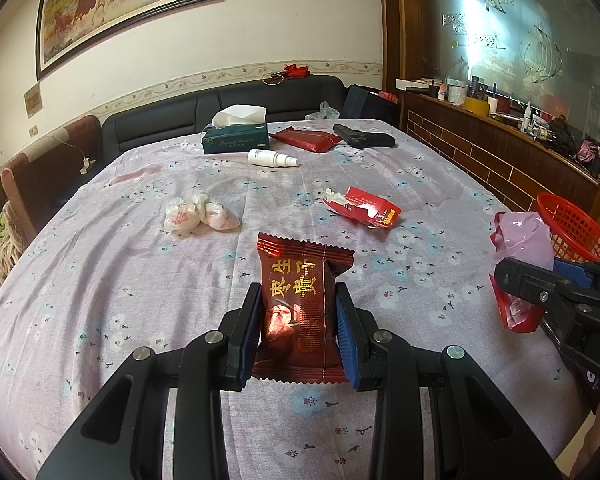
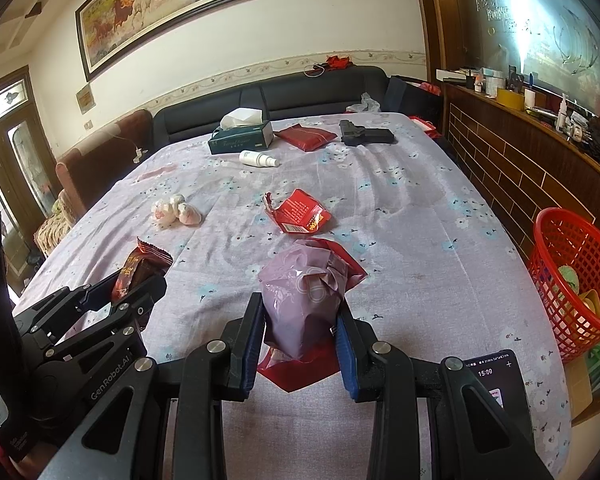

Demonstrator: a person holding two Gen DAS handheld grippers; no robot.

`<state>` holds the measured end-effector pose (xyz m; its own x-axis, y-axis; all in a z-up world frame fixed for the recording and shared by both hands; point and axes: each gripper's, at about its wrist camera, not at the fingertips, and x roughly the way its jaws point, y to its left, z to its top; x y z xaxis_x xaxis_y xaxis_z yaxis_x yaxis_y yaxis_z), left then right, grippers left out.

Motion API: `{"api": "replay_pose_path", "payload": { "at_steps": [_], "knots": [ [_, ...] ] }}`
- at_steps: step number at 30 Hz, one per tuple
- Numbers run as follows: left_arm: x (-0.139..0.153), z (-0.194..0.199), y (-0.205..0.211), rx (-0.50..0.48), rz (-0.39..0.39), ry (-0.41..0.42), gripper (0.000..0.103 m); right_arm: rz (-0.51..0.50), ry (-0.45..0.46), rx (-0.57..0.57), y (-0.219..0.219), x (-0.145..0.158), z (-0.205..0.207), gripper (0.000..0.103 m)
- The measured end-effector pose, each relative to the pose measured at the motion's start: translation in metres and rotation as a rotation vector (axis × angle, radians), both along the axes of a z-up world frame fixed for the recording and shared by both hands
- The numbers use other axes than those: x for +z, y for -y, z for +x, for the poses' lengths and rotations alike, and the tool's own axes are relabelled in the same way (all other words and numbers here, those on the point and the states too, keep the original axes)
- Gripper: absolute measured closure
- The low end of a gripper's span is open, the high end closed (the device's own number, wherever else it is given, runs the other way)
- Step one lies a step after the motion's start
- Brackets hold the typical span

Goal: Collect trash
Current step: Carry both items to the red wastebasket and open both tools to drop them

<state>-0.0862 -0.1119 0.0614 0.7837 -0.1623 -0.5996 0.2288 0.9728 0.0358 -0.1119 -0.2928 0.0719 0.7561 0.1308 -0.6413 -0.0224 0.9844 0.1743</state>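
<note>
Your left gripper (image 1: 298, 304) has bare tablecloth (image 1: 120, 280) on its left side and ahead up to the white bags (image 1: 200, 216). To its right the other gripper (image 1: 540, 292) and its load sit near. Ahead of both, the torn red pack (image 2: 300, 212) lies mid-table with open cloth all round it. A wide bare stretch of cloth runs from your right gripper (image 2: 300, 320) out to the table's right edge; the red basket (image 2: 572, 276) stands just past that edge, close under the brick-pattern counter wall (image 2: 520, 172). A phone (image 2: 492, 376) lies near your right fingers. The far end is crowded: tissue box (image 2: 240, 136), white bottle (image 2: 256, 159), red pouch (image 2: 306, 136), black gun-shaped object (image 2: 364, 134).
</note>
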Motion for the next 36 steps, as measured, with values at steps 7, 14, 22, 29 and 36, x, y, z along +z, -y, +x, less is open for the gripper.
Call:
{"api": "replay_pose_path", "payload": {
  "at_steps": [7, 14, 22, 29, 36],
  "knots": [
    [0.004, 0.002, -0.002, -0.015, -0.021, -0.010, 0.070, 0.006, 0.019, -0.012, 0.004, 0.008, -0.004, 0.067],
    [0.020, 0.003, 0.008, -0.066, -0.027, -0.006, 0.070, 0.058, 0.018, -0.030, 0.027, 0.015, -0.009, 0.067],
    [0.051, 0.001, 0.055, -0.235, -0.061, -0.027, 0.070, 0.121, 0.077, -0.141, 0.096, 0.044, -0.034, 0.067],
    [0.075, -0.001, 0.132, -0.434, -0.096, -0.091, 0.070, 0.195, 0.089, -0.287, 0.191, 0.054, -0.064, 0.067],
    [0.085, -0.006, 0.223, -0.594, -0.103, -0.149, 0.070, 0.224, 0.112, -0.409, 0.265, 0.057, -0.085, 0.067]
  ]
}}
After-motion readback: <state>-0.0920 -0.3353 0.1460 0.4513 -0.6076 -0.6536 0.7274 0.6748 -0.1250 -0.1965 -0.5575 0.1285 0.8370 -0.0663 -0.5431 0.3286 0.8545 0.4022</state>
